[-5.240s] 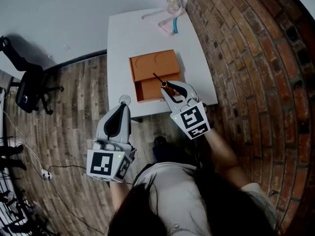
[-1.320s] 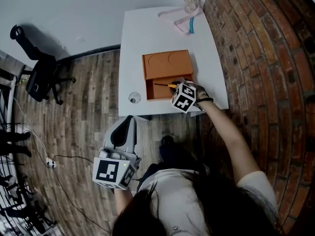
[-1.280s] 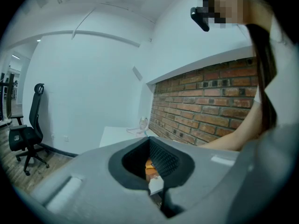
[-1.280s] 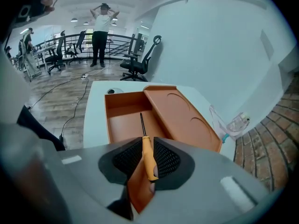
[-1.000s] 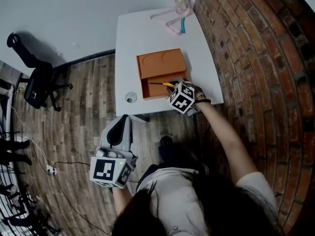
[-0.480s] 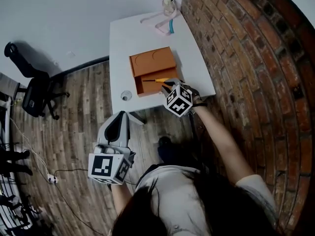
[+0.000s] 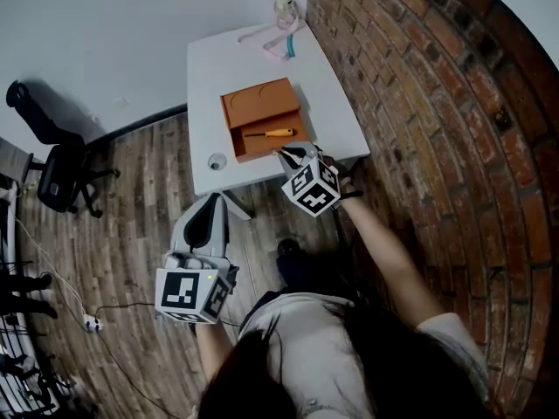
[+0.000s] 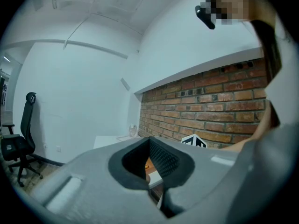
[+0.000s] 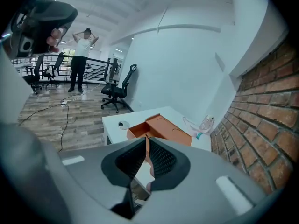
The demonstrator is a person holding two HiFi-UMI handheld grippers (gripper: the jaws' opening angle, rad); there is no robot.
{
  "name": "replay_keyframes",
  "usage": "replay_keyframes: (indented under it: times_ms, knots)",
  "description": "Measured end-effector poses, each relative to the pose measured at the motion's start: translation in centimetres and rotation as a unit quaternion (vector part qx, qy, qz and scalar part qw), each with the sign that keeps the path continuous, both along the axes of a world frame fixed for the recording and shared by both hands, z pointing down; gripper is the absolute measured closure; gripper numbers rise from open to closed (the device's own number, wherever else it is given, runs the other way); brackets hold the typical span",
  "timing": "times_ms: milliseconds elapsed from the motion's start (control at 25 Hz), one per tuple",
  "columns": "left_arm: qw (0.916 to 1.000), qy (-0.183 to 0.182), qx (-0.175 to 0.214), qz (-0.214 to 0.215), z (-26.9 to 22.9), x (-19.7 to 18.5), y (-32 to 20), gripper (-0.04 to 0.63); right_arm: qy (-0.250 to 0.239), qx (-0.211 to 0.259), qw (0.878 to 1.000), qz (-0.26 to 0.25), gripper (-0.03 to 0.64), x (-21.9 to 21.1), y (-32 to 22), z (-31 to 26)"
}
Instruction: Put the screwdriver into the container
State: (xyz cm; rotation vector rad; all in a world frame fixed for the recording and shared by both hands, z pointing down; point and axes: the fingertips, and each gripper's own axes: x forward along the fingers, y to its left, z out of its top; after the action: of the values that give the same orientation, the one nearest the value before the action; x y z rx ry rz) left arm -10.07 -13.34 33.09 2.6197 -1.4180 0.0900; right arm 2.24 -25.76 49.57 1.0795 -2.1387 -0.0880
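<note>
- Just ahead of the right gripper's (image 7: 294,154) fingertips, the screwdriver (image 7: 269,133) lies flat in the nearer, open compartment of the orange container (image 7: 253,103). Its yellow handle points toward the fingers' right and its dark shaft toward their left.
- The right fingers stand narrowly apart with nothing between them; only a slit of the container shows through. They sit at the near edge of the white table (image 7: 227,68), close to the container's front wall but seemingly not touching it.
- The left gripper (image 7: 212,201) hangs well short of the table, over the wooden floor, with its fingers drawn together and nothing held.
- The task looks done, so what remains is a clean retreat.
- The main risk, as I judge it, is the right fingers clipping the front wall on the way out, which would push the light container across the smooth tabletop.
- A lesser risk is the round handle rolling, though the compartment walls should keep it in.
- To the left of the right fingers a small round object (image 7: 217,160) rests on the table, near the container's corner and clear of any path back.
- Far beyond the fingers, past the container, stand a jar (image 7: 283,8) and a pink and teal strap (image 7: 278,42).
- A brick wall (image 7: 419,103) runs close on the right and limits sideways room there.
</note>
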Motion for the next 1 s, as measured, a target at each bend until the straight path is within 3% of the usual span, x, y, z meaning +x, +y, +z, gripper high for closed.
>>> replay_keyframes:
  times_ms: [640, 1000]
  knots:
    - [0.9999, -0.004, 0.012, 0.011, -0.6, -0.4, 6.6, 0.595, -0.085, 0.046, 0.994, 0.044, 0.610, -0.1, 9.4, -5.5]
    - [0.9997, -0.002, 0.022, 0.014, -0.8, -0.4, 9.8, 0.595, -0.146, 0.071, 0.985, 0.057, 0.611, -0.2, 14.0, -8.5]
